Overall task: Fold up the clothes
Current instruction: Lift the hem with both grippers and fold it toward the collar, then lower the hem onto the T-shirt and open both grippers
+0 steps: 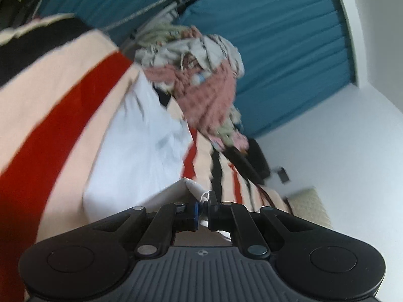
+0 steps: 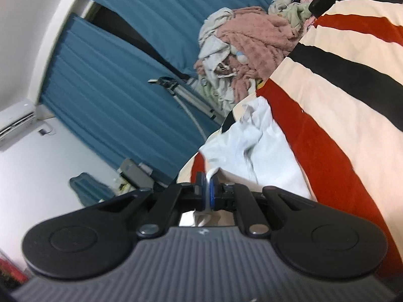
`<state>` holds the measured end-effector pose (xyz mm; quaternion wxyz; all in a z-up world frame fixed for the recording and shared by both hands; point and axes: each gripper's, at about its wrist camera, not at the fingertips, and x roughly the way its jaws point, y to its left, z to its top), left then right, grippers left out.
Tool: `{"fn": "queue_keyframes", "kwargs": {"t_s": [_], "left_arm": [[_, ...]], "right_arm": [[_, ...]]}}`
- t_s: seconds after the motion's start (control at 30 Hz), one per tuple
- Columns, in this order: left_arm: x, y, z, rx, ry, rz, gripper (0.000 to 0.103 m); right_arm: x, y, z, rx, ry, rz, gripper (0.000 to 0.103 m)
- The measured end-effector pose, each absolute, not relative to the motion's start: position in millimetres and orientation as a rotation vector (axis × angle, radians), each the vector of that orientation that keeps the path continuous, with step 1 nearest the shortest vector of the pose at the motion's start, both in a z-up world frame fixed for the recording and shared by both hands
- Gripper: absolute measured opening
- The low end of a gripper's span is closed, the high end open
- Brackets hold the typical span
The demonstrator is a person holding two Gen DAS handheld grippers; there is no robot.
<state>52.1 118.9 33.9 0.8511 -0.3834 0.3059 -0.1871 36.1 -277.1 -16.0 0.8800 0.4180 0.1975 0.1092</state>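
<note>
A pale blue-white garment [image 1: 141,148] lies spread on a bed with a cream, red and black striped blanket [image 1: 50,115]. My left gripper [image 1: 202,201] is shut on one edge of the garment, held just above the bed. My right gripper [image 2: 207,191] is shut on another edge of the same garment [image 2: 254,151], with cloth pinched between its blue pads. The garment stretches away from both grippers toward a pile of clothes. Both views are tilted and slightly blurred.
A heap of pink and grey clothes [image 1: 201,75] sits at the far end of the bed, also in the right wrist view [image 2: 241,50]. Teal curtains [image 1: 277,50] and a tripod [image 2: 186,98] stand behind. White wall and an air conditioner [image 2: 16,118] are at the left.
</note>
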Motion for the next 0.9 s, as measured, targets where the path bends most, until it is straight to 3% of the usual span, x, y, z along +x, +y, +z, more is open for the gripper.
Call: {"fn": "queue_keyframes", "kwargs": {"t_s": [0.17,0.37,0.77,0.8,0.83,0.87,0.9], "left_arm": [[135,103,30,-0.679,0.6,-0.316,0.006],[202,86,-4,-0.514,0.576,-0.283,0.006],[267,49,-93,-0.242,0.669,-0.237,0.011],[267,49,-92,-0.238,0.668,-0.238,0.013],[265,49,-91,-0.234,0.665,-0.241,0.025],[263,49,-88,-0.227,0.657,-0.24,0.047],[259,48,-84,-0.216,0.643,-0.235,0.058]], "right_arm": [[120,-266,-22,0.773,0.412,0.179,0.007],[188,-260,-66,0.642,0.389,0.165,0.007],[258,-249,-144,0.43,0.541,0.127,0.009],[257,-248,-143,0.423,0.545,0.131,0.01],[256,-248,-141,0.417,0.548,0.136,0.012],[256,-247,-139,0.41,0.55,0.141,0.028],[255,-247,-137,0.403,0.553,0.146,0.041]]}}
